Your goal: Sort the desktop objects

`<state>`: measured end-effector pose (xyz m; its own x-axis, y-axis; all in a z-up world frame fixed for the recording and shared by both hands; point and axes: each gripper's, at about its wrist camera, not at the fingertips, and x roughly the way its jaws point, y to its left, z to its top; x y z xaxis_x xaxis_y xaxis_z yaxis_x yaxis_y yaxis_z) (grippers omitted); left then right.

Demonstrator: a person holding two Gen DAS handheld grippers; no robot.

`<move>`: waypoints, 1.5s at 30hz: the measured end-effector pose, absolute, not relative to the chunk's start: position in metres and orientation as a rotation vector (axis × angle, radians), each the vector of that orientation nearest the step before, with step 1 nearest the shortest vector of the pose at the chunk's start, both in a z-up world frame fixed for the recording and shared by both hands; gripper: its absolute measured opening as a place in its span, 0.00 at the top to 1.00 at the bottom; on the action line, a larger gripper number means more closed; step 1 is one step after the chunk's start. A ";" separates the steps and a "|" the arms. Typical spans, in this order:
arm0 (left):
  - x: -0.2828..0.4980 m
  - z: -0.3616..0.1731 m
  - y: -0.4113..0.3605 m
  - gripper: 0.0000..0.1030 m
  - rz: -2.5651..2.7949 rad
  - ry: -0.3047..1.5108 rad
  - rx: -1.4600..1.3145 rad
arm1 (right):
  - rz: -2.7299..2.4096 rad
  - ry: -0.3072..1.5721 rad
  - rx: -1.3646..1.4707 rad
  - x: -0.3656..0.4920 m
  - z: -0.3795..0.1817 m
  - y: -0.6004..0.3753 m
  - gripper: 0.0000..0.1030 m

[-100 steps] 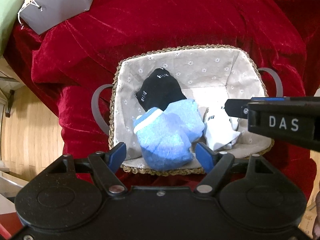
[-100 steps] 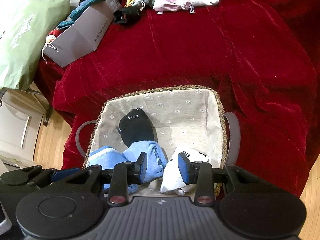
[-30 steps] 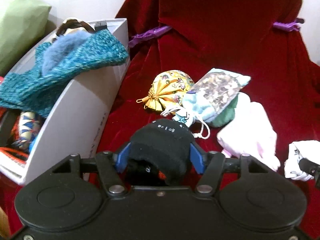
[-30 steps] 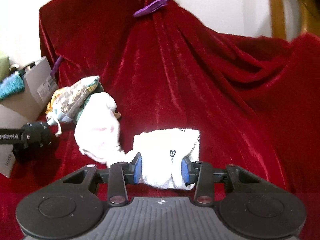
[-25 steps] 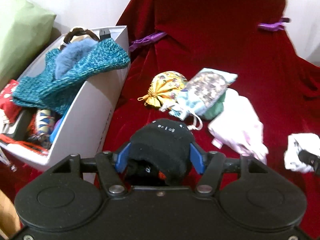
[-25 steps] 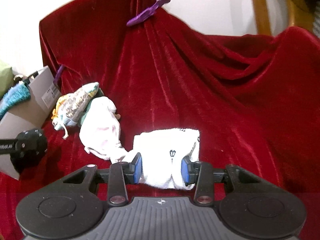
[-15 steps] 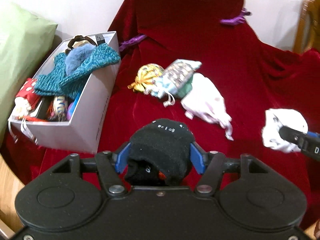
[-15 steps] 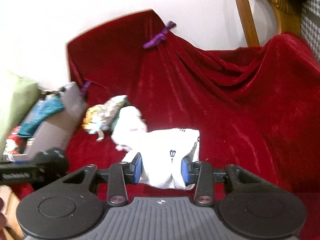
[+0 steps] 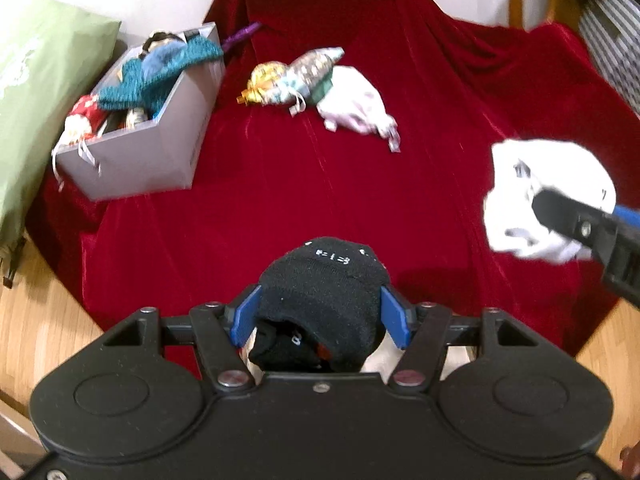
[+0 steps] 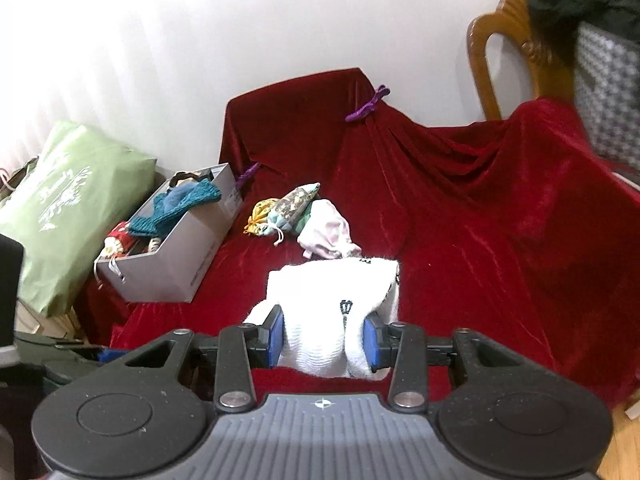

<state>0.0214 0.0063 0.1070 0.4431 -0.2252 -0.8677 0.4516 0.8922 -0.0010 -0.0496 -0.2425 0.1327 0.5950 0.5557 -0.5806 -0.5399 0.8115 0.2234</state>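
My left gripper (image 9: 320, 316) is shut on a black rolled sock (image 9: 324, 296) and holds it in the air above the near edge of the red velvet cloth (image 9: 320, 168). My right gripper (image 10: 324, 340) is shut on a white rolled sock (image 10: 340, 296), also held above the cloth; that sock shows at the right of the left wrist view (image 9: 540, 200). Several small fabric pouches lie at the back of the cloth: a yellow one (image 9: 258, 82), a patterned one (image 9: 312, 64) and a pale pink one (image 9: 356, 108).
A grey cardboard box (image 9: 160, 148) full of knitted things stands at the left on the cloth. A green bag (image 10: 68, 204) leans beside it. A wooden chair (image 10: 516, 56) stands behind at the right. Wooden floor (image 9: 36, 328) lies beyond the cloth's near edge.
Both grippers have pulled back and risen away from the pouches, each holding its sock. Earlier they were open over the wicker basket of socks.
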 end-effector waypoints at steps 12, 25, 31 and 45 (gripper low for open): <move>-0.079 0.078 0.030 0.41 -0.468 1.077 0.310 | 0.629 0.775 0.147 -0.130 0.108 -0.294 0.62; -0.083 0.055 0.049 0.41 -0.424 1.129 0.205 | 0.536 0.924 0.098 -0.126 0.060 -0.279 0.62; -0.062 0.058 0.060 0.41 -0.388 1.114 0.135 | 0.537 0.988 0.079 -0.127 0.040 -0.270 0.62; -0.018 0.036 0.011 0.41 -0.357 1.114 0.174 | 0.577 1.028 -0.037 -0.140 0.017 -0.246 0.61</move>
<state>-0.0178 0.0108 0.0356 0.3921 -0.1936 -0.8993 0.3655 0.9299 -0.0409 -0.1398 -0.2456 0.0167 0.3819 0.4350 -0.8154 -0.4691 0.8515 0.2345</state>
